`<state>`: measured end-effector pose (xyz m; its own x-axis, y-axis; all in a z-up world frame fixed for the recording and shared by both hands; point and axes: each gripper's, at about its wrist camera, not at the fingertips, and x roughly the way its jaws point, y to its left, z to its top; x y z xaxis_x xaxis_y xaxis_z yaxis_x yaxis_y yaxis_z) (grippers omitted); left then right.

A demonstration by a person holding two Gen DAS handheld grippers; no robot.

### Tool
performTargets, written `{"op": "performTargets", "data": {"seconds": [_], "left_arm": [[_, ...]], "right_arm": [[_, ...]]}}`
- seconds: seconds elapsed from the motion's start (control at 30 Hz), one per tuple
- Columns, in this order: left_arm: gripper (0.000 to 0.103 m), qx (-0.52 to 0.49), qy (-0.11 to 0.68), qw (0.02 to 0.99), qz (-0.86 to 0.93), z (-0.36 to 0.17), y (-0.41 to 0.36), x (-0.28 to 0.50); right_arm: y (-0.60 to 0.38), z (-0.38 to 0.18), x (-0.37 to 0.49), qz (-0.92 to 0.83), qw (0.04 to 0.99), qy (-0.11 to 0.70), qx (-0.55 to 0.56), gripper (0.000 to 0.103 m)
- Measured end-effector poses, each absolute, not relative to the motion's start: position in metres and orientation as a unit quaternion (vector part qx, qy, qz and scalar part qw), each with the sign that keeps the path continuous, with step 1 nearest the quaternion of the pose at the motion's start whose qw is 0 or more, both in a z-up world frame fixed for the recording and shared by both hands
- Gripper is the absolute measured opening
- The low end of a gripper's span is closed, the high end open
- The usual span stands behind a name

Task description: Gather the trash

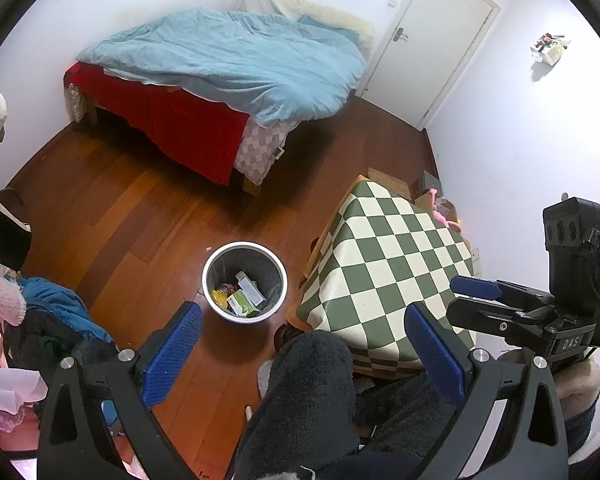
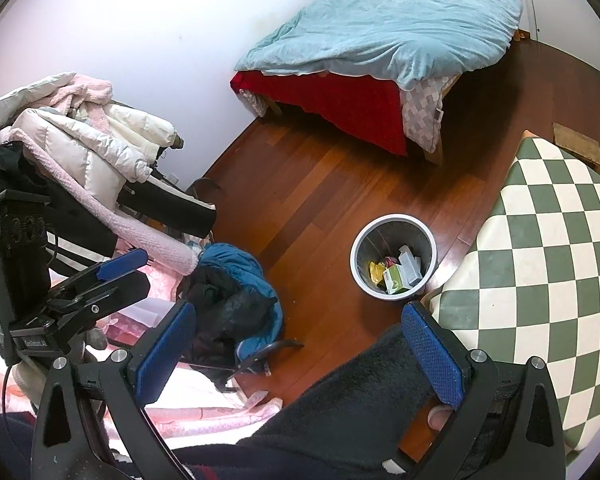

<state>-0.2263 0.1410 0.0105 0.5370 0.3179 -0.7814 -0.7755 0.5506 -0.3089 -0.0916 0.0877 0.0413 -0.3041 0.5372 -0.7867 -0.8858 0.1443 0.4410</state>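
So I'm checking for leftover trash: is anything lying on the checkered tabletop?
No, the left wrist view shows the green-and-white checkered tabletop bare, while boxes and wrappers sit inside the trash bin on the floor.

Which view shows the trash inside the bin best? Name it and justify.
The left wrist view: the bin sits near centre, its mouth wide open to the camera, showing the green box. The right wrist view shows the same bin smaller, nearer the checkered table.
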Motion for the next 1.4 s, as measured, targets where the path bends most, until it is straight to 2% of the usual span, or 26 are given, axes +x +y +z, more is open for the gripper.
{"op": "performTargets", "data": {"seconds": [1.4], "left_arm": [[0.103,-0.336,0.345,0.815,0.321,0.0083,0.1449,-0.2203]], "right_arm": [[0.0831,0.0430,-0.0905,0.632,0.560,0.506,-0.175,0.103]]}}
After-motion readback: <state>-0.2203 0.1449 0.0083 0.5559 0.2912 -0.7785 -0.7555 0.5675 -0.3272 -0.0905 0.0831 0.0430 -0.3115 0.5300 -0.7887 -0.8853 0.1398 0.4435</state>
